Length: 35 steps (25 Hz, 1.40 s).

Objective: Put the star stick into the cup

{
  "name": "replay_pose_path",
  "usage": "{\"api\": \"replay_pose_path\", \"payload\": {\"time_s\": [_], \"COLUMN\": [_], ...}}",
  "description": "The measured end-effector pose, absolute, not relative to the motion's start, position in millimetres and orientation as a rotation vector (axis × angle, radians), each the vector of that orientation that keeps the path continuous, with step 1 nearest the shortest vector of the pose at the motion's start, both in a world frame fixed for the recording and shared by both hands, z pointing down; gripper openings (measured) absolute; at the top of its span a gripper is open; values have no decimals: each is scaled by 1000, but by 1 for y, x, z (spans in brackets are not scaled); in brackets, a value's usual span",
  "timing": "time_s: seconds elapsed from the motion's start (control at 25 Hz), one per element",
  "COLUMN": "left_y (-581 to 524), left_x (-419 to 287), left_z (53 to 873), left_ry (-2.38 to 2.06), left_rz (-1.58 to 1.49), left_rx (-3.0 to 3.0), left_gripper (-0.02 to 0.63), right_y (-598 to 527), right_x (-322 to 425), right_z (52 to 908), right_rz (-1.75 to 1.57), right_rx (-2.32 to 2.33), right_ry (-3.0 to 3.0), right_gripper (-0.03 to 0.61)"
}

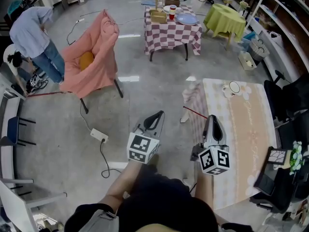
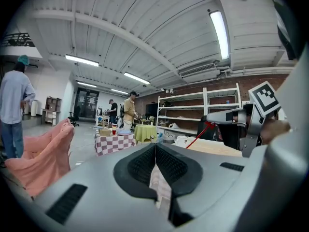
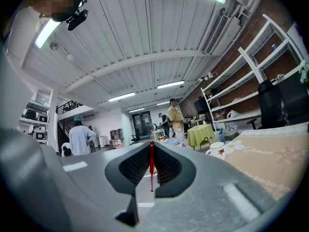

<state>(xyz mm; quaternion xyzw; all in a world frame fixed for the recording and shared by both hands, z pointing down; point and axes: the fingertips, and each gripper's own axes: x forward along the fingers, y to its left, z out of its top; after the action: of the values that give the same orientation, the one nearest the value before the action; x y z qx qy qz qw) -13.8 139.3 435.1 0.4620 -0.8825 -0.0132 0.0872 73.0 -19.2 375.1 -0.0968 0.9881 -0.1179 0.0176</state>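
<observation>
Right gripper (image 3: 151, 149) clamped on the stick (image 3: 151, 170), a thin red rod apparently held near one end; in the head view its length juts sideways, away from the cup (image 1: 233, 88); stick well short of the cup, which stands upright at the table's (image 1: 251, 129) far end; left gripper (image 2: 155, 148) closed on nothing, farther from the cup. Risks, as judged: rod may pivot in the pads while being turned upright; its tip may catch the rim and topple the cup; nothing steadies the cup.
</observation>
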Motion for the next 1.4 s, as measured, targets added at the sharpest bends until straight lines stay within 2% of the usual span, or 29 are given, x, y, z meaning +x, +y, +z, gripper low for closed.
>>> {"api": "replay_pose_path", "payload": {"time_s": [0.6,1.4], "left_y": [133,148], "left_x": [-69,-72], "left_z": [447,459], "left_ry": [-2587,-2572], "left_rz": [-22,-31], "left_rx": [1428,1386], "left_gripper": [12,12], "right_y": [-23,-12], "right_x": [26,15], "right_z": [387,394], "right_rz": [-389,-407], "right_rx": [-374,-346], "right_ry": [3058,3085], "right_gripper": [15,15]}}
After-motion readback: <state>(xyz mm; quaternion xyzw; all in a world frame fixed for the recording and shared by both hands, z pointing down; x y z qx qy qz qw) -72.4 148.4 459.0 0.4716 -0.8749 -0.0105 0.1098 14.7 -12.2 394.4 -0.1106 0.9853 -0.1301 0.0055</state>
